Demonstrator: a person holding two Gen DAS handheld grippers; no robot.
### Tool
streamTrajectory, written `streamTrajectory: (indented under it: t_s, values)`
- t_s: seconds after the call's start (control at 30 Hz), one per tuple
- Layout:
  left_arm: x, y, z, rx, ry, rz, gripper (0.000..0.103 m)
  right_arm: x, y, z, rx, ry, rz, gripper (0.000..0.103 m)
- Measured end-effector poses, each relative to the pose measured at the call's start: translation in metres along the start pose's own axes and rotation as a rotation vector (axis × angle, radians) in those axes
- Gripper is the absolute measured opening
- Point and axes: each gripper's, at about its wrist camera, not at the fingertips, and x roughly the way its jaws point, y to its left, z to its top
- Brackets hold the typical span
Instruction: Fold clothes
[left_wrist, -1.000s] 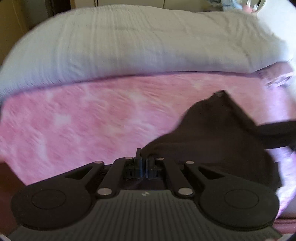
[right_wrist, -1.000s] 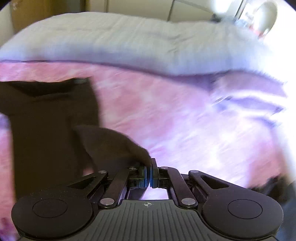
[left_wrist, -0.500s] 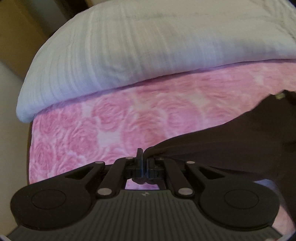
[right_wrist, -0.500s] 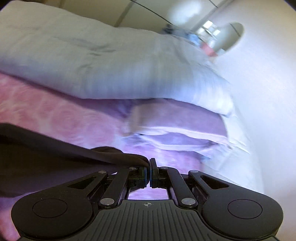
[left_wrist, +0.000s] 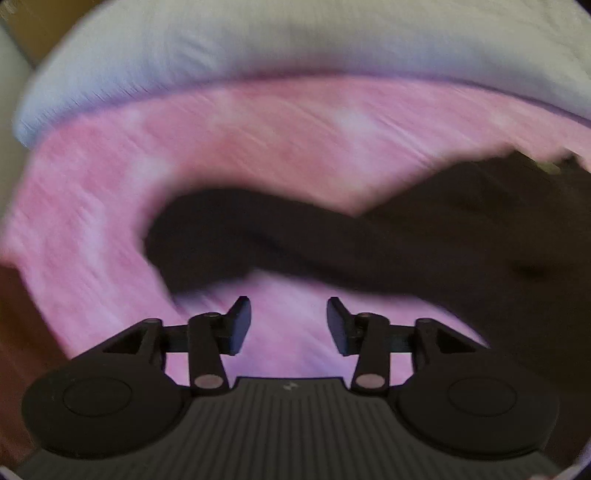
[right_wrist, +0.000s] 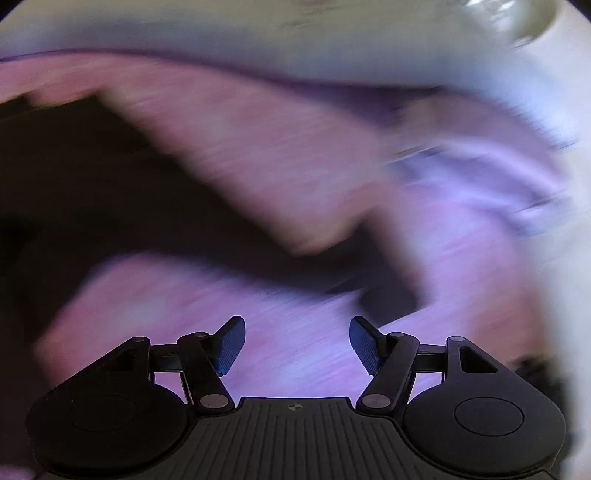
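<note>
A dark brown garment (left_wrist: 424, 236) lies spread on the pink rose-patterned bed sheet (left_wrist: 221, 147), blurred by motion. In the left wrist view one sleeve reaches left, just beyond my left gripper (left_wrist: 289, 321). Its jaws are opening, with only pink sheet between them. In the right wrist view the same garment (right_wrist: 66, 177) fills the left side, and a sleeve runs right past my right gripper (right_wrist: 297, 341). That gripper's jaws are opening too, and nothing is between its blue pads (right_wrist: 231, 345).
A folded white quilt (left_wrist: 295, 48) lies across the far side of the bed. Lilac pillows (right_wrist: 498, 177) are stacked at the right in the right wrist view, next to a white wall (right_wrist: 569, 258). The bed's left edge drops off in the left wrist view.
Both grippers were shut on corners of the dark garment and held it up. They have come down toward the sheet, let go and opened, and the garment has dropped onto the bed.
</note>
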Motion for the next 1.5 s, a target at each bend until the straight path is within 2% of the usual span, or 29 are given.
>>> streamTrajectory:
  t_s: [0.13,0.23,0.27,0.3,0.43,0.53,0.6,0.67,0.73,0.83,0.9,0.97,1.07,1.17,1.27,1.4,1.5]
  values:
    - [0.003,-0.073,-0.089,-0.074,0.128,-0.274,0.045,-0.01,0.067,-0.072,-0.063,0.05,0.235,0.066]
    - [0.016,-0.138,-0.154,-0.124,0.247,-0.452,0.045,-0.015,0.105,-0.116,-0.159,0.087,0.269,0.067]
    - [0.021,-0.157,-0.172,-0.147,0.279,-0.49,0.045,-0.016,0.113,-0.127,-0.178,0.097,0.273,0.068]
    - [0.026,-0.175,-0.187,-0.167,0.305,-0.518,0.045,-0.017,0.118,-0.137,-0.189,0.102,0.275,0.068]
    - [0.041,-0.226,-0.221,-0.199,0.367,-0.546,0.045,-0.021,0.117,-0.161,-0.16,0.078,0.264,0.07]
    - [0.048,-0.245,-0.229,-0.212,0.371,-0.511,0.041,-0.017,0.107,-0.168,-0.06,0.055,0.267,0.073]
    - [0.048,-0.242,-0.226,-0.234,0.354,-0.518,0.002,-0.007,0.1,-0.171,0.009,0.058,0.307,0.073]
    - [0.035,-0.227,-0.222,-0.273,0.309,-0.574,0.0,-0.002,0.099,-0.168,0.107,0.067,0.361,0.073]
    - [0.012,-0.204,-0.211,-0.263,0.242,-0.606,0.0,0.0,0.098,-0.167,0.213,0.065,0.407,0.073]
    - [-0.035,-0.158,-0.202,-0.233,0.151,-0.602,0.0,-0.007,0.094,-0.171,0.292,0.041,0.432,0.073]
    - [-0.062,-0.119,-0.2,-0.234,0.113,-0.554,0.0,-0.012,0.098,-0.173,0.268,0.022,0.428,0.073]
    - [-0.08,-0.084,-0.202,-0.245,0.107,-0.519,0.0,-0.017,0.111,-0.174,0.186,-0.005,0.418,0.073]
    - [-0.087,-0.046,-0.208,-0.277,0.127,-0.469,0.0,-0.024,0.15,-0.173,-0.098,-0.073,0.382,0.073]
    - [-0.076,-0.03,-0.214,-0.275,0.152,-0.45,0.0,-0.035,0.192,-0.173,-0.352,-0.137,0.349,0.072]
    - [-0.067,-0.027,-0.214,-0.212,0.164,-0.448,0.001,-0.038,0.215,-0.173,-0.445,-0.108,0.313,0.012]
    - [-0.077,-0.031,-0.219,-0.073,0.167,-0.484,0.001,-0.077,0.218,-0.183,-0.594,-0.113,0.24,0.008]
    - [-0.086,-0.035,-0.245,0.018,0.199,-0.497,0.001,-0.124,0.216,-0.201,-0.709,-0.099,0.193,0.007]
